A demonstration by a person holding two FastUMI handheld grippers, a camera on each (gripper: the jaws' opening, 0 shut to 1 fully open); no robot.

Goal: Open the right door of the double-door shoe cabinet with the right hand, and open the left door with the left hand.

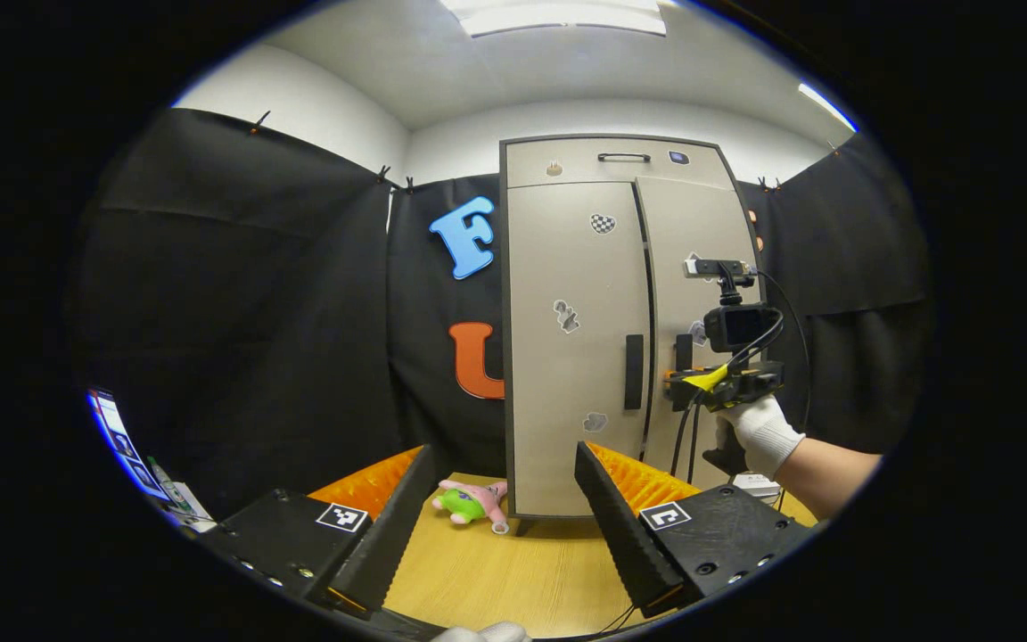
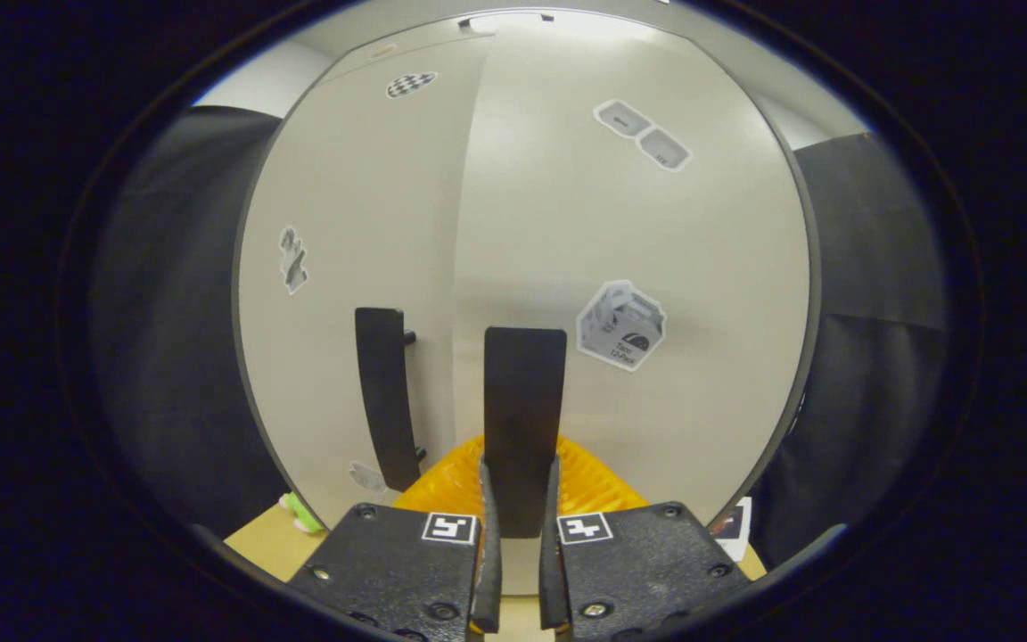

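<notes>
Already the right gripper [image 2: 521,535] is clamped on the right handle [image 2: 524,419] of the cabinet [image 1: 567,339] on the table, the left gripper [image 1: 509,508] held wide apart well back, so a crooked pull could slip the pads [image 2: 485,535] off.

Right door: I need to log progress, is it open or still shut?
Slightly open. In the left gripper view the right door sits angled off the left door, with a dark gap between. The right gripper clamps its handle.
</notes>
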